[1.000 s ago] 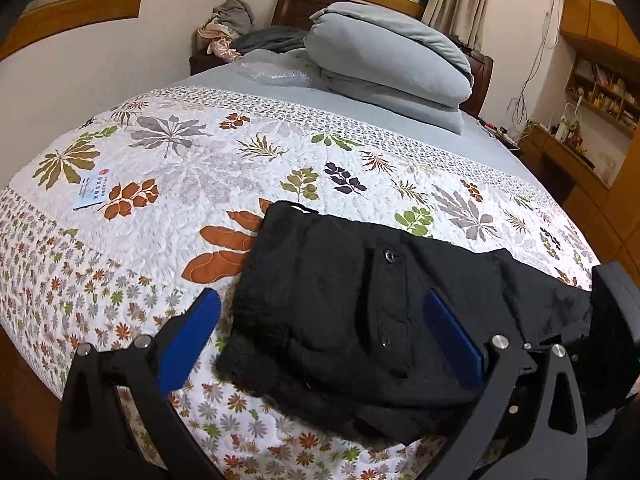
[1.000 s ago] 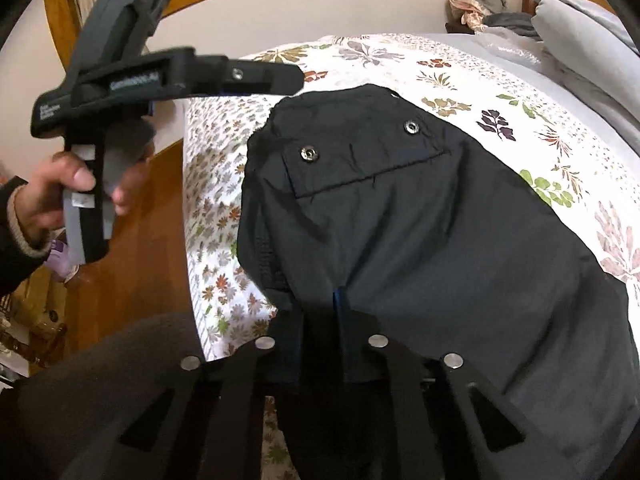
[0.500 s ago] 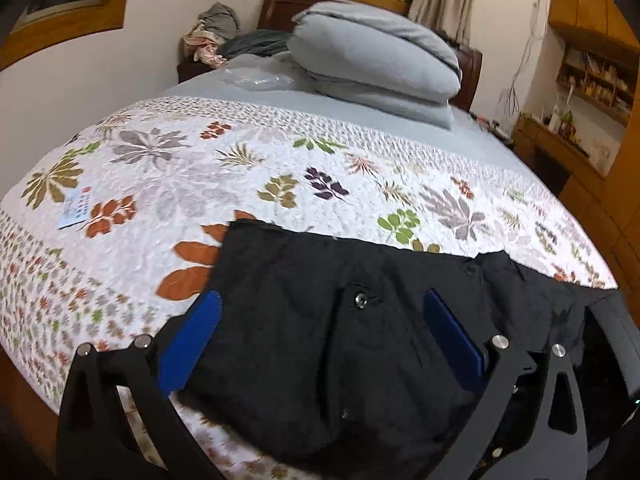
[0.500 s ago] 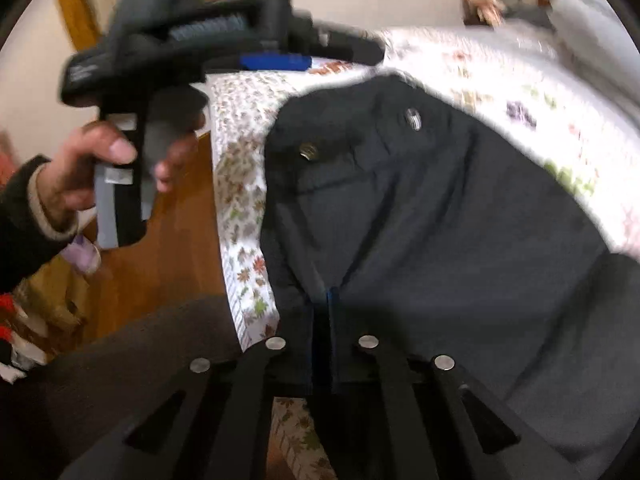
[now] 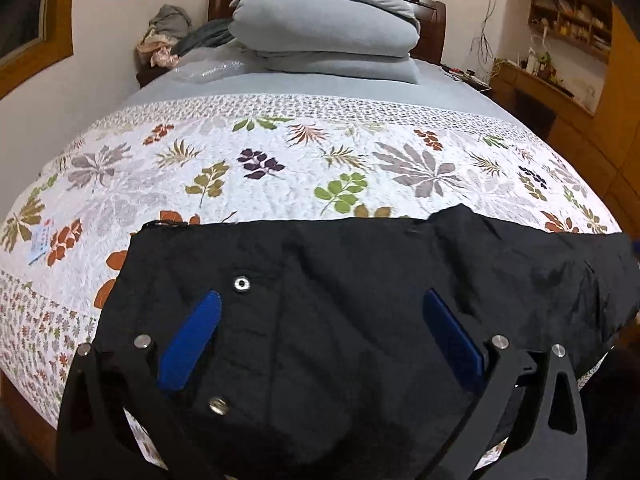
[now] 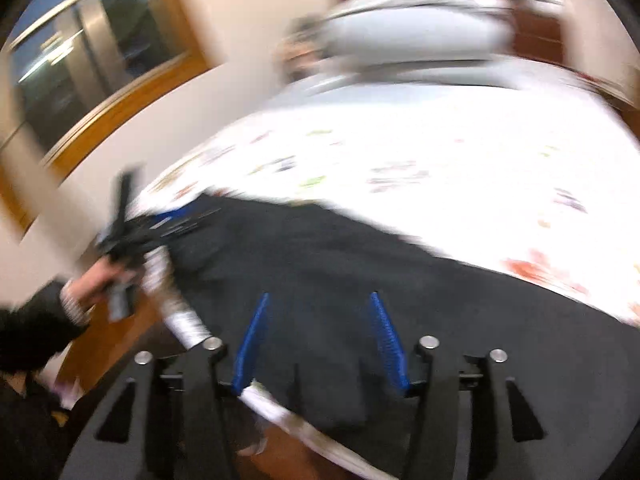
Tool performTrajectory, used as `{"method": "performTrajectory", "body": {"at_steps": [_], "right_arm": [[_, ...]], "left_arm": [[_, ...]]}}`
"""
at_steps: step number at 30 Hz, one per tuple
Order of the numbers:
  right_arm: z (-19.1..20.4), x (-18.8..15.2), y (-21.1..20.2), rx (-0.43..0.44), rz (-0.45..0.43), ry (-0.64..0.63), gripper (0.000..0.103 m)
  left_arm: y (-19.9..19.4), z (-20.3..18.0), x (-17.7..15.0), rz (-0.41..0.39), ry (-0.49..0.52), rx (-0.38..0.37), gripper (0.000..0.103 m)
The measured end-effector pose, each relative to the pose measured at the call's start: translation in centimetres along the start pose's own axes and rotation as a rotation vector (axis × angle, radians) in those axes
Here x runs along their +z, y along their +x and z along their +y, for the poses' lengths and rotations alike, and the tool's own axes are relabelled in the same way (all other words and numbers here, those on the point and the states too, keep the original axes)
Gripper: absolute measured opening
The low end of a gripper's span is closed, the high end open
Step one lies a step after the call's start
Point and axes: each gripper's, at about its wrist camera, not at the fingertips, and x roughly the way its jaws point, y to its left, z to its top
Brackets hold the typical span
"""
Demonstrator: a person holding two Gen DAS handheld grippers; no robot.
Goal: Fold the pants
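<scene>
At the far left of the white leaf-printed quilt (image 5: 280, 184) that covers the bed, a small blue-and-white card (image 5: 39, 240) lies flat. Just right of it begin the black fabric pants (image 5: 360, 300), spread across the near edge of the bed, two metal snaps (image 5: 241, 283) showing on the left part. The left gripper (image 5: 320, 332) hovers over that part with its blue-padded fingers (image 5: 192, 340) spread wide and nothing between them. Farther right, in the blurred right wrist view, the right gripper (image 6: 322, 336) is likewise parted above the black cloth, holding nothing. Behind, folded grey bedding (image 5: 324, 28) is stacked against the dark wooden headboard (image 5: 430, 28).
</scene>
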Motion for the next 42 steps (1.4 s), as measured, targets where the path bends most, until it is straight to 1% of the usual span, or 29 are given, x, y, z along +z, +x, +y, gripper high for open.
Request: {"method": "performTrajectory", "body": {"at_steps": [3,4,5,6,7,8,10,11,12,14,16,19,21,24,26,27,28,29,31,32,33,34,35,36,38,39,40,42], "right_arm": [[-9.3,-2.4,-7.3,-0.212,-0.04,0.144,0.071],[-11.9,-3.4,-9.4,-0.252,-0.041,0.195,0.072],[-15.4,-5.0,-12.0,-0.317,-0.045,0.25,0.072],[-17.6,-6.0,-13.6,-0.366,-0.04,0.274,0.076],[-19.8,-6.9,-14.8,-0.396,-0.026,0.296,0.078],[-23.0,-8.4,-16.2,-0.419,0.001,0.337,0.078],[-27.1,-10.4,-17.3,-0.41,0.03,0.402,0.078],[-28.5,-10.9,-17.4,-0.419,0.038,0.42,0.078],[-30.0,-11.8,-17.8,-0.408,0.037,0.441,0.078],[-32.6,-13.4,-17.9,-0.354,0.027,0.485,0.078],[-33.7,-14.4,-17.7,-0.313,0.025,0.504,0.078],[-35.1,-15.8,-16.5,-0.246,0.054,0.518,0.078],[-35.6,-17.1,-16.1,-0.198,0.084,0.525,0.078],[-36.0,-18.3,-14.9,-0.115,0.125,0.521,0.078],[-35.8,-18.9,-14.0,-0.085,0.151,0.512,0.08],[-35.8,-19.2,-13.7,-0.058,0.156,0.511,0.084],[-35.8,-19.5,-13.5,-0.027,0.158,0.521,0.085],[-35.9,-19.7,-13.4,-0.005,0.16,0.532,0.085],[-36.3,-20.2,-13.4,0.032,0.138,0.558,0.085],[-36.7,-20.5,-13.5,0.054,0.11,0.584,0.082],[-36.9,-20.7,-13.6,0.069,0.09,0.601,0.077],[-37.0,-20.9,-13.6,0.082,0.075,0.611,0.074],[-36.9,-21.1,-13.7,0.086,0.069,0.613,0.063],[-36.8,-21.2,-13.8,0.078,0.073,0.604,0.054],[-36.6,-21.3,-13.9,0.06,0.083,0.589,0.043],[-36.4,-21.2,-13.9,0.057,0.089,0.584,0.032],[-36.1,-20.9,-14.0,0.058,0.091,0.568,0.029],[-34.5,-19.7,-14.3,0.019,0.096,0.498,0.021]], "left_arm": [[0.3,-1.9,-0.2,0.012,0.008,0.011,0.101],[0.6,-2.6,-0.2,0.027,0.004,0.008,0.101],[0.7,-3.1,-0.1,0.033,0.0,-0.004,0.101],[0.7,-4.2,0.0,0.031,-0.002,-0.022,0.101],[0.8,-5.3,0.2,0.025,0.008,-0.027,0.101],[0.8,-6.6,0.4,0.017,0.025,-0.03,0.101],[0.7,-9.7,0.9,-0.011,0.074,-0.037,0.101],[0.7,-11.0,1.0,-0.026,0.094,-0.034,0.101],[1.0,-12.8,1.1,-0.034,0.118,-0.037,0.101],[1.5,-15.3,1.0,-0.017,0.147,-0.047,0.101],[1.7,-16.9,0.8,-0.011,0.169,-0.048,0.101],[1.8,-19.0,0.6,-0.014,0.206,-0.044,0.101],[2.1,-20.0,0.4,-0.001,0.22,-0.042,0.101],[2.6,-21.0,0.1,0.016,0.242,-0.037,0.101],[2.6,-21.6,0.0,0.022,0.256,-0.035,0.101],[2.8,-22.0,-0.1,0.028,0.265,-0.037,0.101],[2.8,-22.1,-0.2,0.031,0.27,-0.038,0.101],[2.9,-22.4,-0.2,0.034,0.276,-0.038,0.101],[3.1,-22.7,-0.3,0.035,0.282,-0.039,0.101],[3.3,-22.8,-0.4,0.036,0.283,-0.036,0.101],[3.6,-23.0,-0.5,0.042,0.284,-0.033,0.101],[3.9,-23.0,-0.5,0.047,0.281,-0.029,0.101],[4.1,-22.9,-0.6,0.048,0.277,-0.024,0.101],[4.6,-22.8,-0.8,0.057,0.269,-0.021,0.101],[5.4,-22.5,-1.1,0.085,0.256,-0.016,0.101],[6.0,-22.3,-1.4,0.101,0.253,-0.009,0.101],[6.2,-22.3,-1.5,0.105,0.255,-0.006,0.101],[6.5,-22.3,-1.8,0.106,0.263,-0.004,0.101]]}}
